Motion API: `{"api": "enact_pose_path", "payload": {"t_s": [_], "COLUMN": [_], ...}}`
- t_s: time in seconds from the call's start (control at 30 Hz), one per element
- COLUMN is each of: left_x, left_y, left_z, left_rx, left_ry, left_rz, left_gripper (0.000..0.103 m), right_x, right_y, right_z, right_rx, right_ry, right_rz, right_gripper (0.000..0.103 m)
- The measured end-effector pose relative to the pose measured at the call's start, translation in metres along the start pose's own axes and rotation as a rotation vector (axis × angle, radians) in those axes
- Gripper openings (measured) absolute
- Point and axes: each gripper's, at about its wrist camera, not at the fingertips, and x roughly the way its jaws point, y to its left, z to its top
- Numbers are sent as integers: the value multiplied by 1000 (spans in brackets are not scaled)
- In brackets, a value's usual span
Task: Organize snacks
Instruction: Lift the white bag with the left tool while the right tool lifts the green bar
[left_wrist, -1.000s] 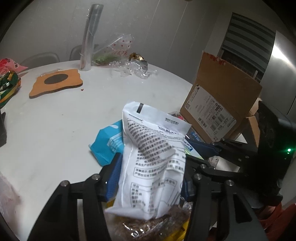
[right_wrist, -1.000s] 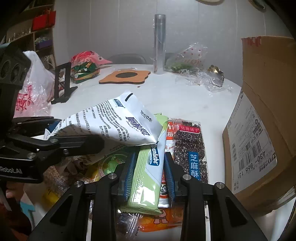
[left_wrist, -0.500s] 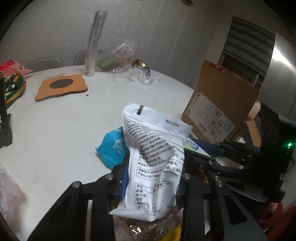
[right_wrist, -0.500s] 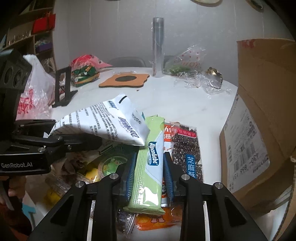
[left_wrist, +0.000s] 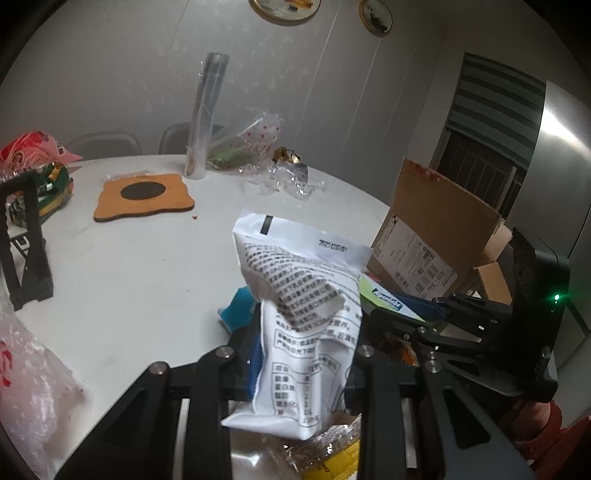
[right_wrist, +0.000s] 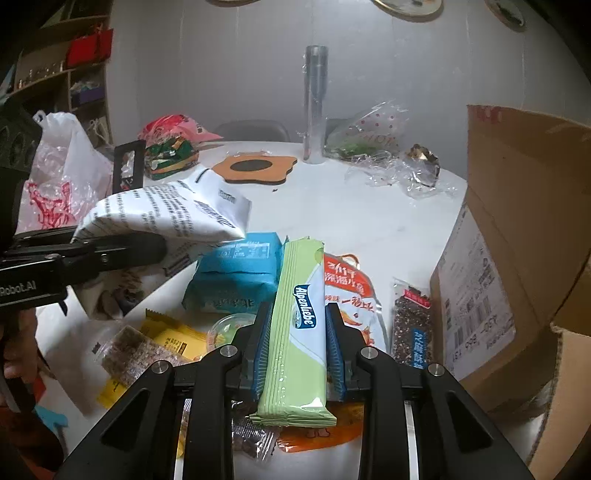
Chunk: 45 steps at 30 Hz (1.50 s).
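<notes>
My left gripper (left_wrist: 301, 343) is shut on a white snack bag (left_wrist: 306, 314) with black print, held above the white table (left_wrist: 140, 266). The bag also shows in the right wrist view (right_wrist: 166, 218). My right gripper (right_wrist: 298, 325) is shut on a long green Alpenliebe candy pack (right_wrist: 299, 325), raised over a pile of snacks: a blue pack (right_wrist: 236, 273), an orange-red bag (right_wrist: 349, 291), a dark sesame bar (right_wrist: 412, 328), yellow packets (right_wrist: 170, 339). The open cardboard box (right_wrist: 517, 258) stands to the right.
At the back of the table stand a clear tall tube (right_wrist: 314, 107), an orange wooden coaster (right_wrist: 255, 168), crumpled clear wrap (right_wrist: 399, 173) and a green-and-red snack heap (right_wrist: 170, 155). A black stand (left_wrist: 26, 240) and a white plastic bag (right_wrist: 55, 173) are at left.
Both grippers have risen with their packs and pulled back. The white bag has moved left, away from the green pack, uncovering the blue pack beneath.
</notes>
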Motion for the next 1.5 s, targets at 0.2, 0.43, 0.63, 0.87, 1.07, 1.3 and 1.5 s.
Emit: {"api": "enact_pose_path", "payload": {"t_s": [0.2,0.43,0.63,0.87,1.07,1.3,1.5], "left_x": [-22,-58,-71,-44,4,63,95], "left_y": [-2,-25,-64,-134,-196,-233,-242], "left_z": [16,50,84,120,138,149,155], "left_rx": [15,77,149,270,354,382,389], "left_ry": [-68,-181,-236,-188,-69,70,144], "left_rz": [6,15,-35,-165,-259,-261,-206], "left_gripper": [26,26,26,26,26,26,26], "right_x": [-19,-64,-110,-148,-169,-166,-158], "right_y": [1,2,-14,-62,-114,-175,-209], "right_z": [13,40,57,59,45,31,24], "right_rx": [-20,-62,-85,-32,53,133,172], "right_ry": [-62,-182,-301,-376,-384,-319,-294], "right_rz": [10,81,42,-48,-140,-144,-204], "right_gripper": [23,23,23,23,23,23,23]}}
